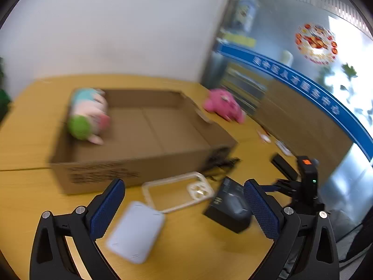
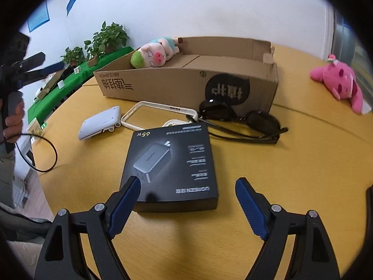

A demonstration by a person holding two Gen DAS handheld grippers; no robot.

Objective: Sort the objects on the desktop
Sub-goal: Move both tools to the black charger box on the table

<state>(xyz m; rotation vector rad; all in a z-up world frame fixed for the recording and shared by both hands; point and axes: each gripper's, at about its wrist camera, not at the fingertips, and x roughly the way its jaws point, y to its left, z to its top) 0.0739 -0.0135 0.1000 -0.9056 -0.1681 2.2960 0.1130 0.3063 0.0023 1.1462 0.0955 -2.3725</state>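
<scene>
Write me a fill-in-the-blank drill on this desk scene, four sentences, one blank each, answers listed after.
1. The only toy already lying inside the cardboard box is the ____ with the green head.
2. The pink plush toy lies on the table, ____ the box.
3. The black charger box sits just ahead of the right claw, whose jaws stand ____.
4. The dark item beside the charger box, against the cardboard wall, is a pair of ____.

Missing words: plush pig; outside; open; sunglasses
</scene>
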